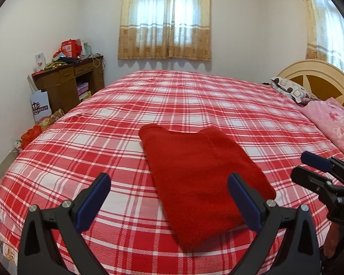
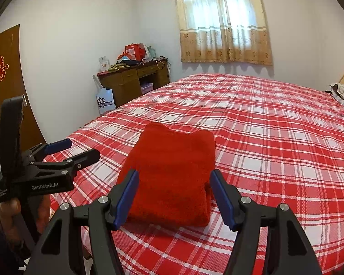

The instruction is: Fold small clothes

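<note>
A red garment [image 1: 195,160] [image 2: 172,155], folded into a thick rectangle, lies flat on the red-and-white plaid bed [image 1: 195,96] [image 2: 275,137] near its front edge. My left gripper [image 1: 169,181] hovers over the garment's near-left side, jaws wide open, nothing between the pads. In the right wrist view it [image 2: 82,149] shows side-on at the left, held by a hand. My right gripper [image 2: 174,175] stands open just before the garment's near end, pads apart from the cloth. It [image 1: 301,167] also appears at the right edge of the left wrist view.
A wooden desk [image 1: 68,80] piled with red boxes stands in the far left corner, with a white carton [image 1: 40,106] on the floor beside it. Pillows [image 1: 332,119] lie against the headboard [image 1: 321,75] at right. A brown door [image 2: 4,80] is at far left.
</note>
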`<action>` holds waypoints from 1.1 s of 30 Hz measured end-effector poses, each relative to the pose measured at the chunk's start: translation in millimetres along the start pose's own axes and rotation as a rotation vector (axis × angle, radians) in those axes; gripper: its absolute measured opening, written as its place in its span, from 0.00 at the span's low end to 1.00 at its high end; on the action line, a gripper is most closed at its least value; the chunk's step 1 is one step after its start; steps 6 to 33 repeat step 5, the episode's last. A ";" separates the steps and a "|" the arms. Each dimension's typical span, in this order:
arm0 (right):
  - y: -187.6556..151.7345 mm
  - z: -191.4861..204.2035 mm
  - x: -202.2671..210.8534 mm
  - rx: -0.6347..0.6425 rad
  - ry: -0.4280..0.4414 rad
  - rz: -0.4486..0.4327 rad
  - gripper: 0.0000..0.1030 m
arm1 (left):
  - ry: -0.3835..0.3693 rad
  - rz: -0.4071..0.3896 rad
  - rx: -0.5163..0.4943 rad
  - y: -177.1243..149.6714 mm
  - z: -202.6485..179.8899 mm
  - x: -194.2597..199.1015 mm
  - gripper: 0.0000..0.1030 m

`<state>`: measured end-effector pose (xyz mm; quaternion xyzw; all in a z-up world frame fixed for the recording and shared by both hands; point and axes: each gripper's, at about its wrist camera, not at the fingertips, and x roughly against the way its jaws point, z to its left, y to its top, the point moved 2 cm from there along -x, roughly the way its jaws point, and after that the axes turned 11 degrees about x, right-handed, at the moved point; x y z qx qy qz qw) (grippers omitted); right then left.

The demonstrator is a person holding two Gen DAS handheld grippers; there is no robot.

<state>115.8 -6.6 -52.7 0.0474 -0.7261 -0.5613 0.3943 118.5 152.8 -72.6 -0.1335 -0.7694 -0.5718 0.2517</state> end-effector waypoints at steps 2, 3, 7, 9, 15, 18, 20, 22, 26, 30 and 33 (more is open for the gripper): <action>-0.1 0.2 -0.7 0.000 0.002 0.001 0.63 | 0.009 -0.007 0.003 0.2 3.2 -0.3 1.00; -0.4 0.4 -1.0 0.000 0.003 0.002 0.63 | 0.009 -0.009 0.002 0.0 2.9 -0.3 1.00; -1.2 0.9 -1.4 0.001 0.004 0.002 0.63 | 0.016 -0.017 -0.001 0.5 3.5 -0.4 1.00; -1.2 0.9 -1.4 0.001 0.004 0.002 0.63 | 0.016 -0.017 -0.001 0.5 3.5 -0.4 1.00; -1.2 0.9 -1.4 0.001 0.004 0.002 0.63 | 0.016 -0.017 -0.001 0.5 3.5 -0.4 1.00; -1.2 0.9 -1.4 0.001 0.004 0.002 0.63 | 0.016 -0.017 -0.001 0.5 3.5 -0.4 1.00; -1.2 0.9 -1.4 0.001 0.004 0.002 0.63 | 0.016 -0.017 -0.001 0.5 3.5 -0.4 1.00; -1.2 0.9 -1.4 0.001 0.004 0.002 0.63 | 0.016 -0.017 -0.001 0.5 3.5 -0.4 1.00; -1.2 0.9 -1.4 0.001 0.004 0.002 0.63 | 0.016 -0.017 -0.001 0.5 3.5 -0.4 1.00; -1.2 0.9 -1.4 0.001 0.004 0.002 0.63 | 0.016 -0.017 -0.001 0.5 3.5 -0.4 1.00; -1.2 0.9 -1.4 0.001 0.004 0.002 0.63 | 0.016 -0.017 -0.001 0.5 3.5 -0.4 1.00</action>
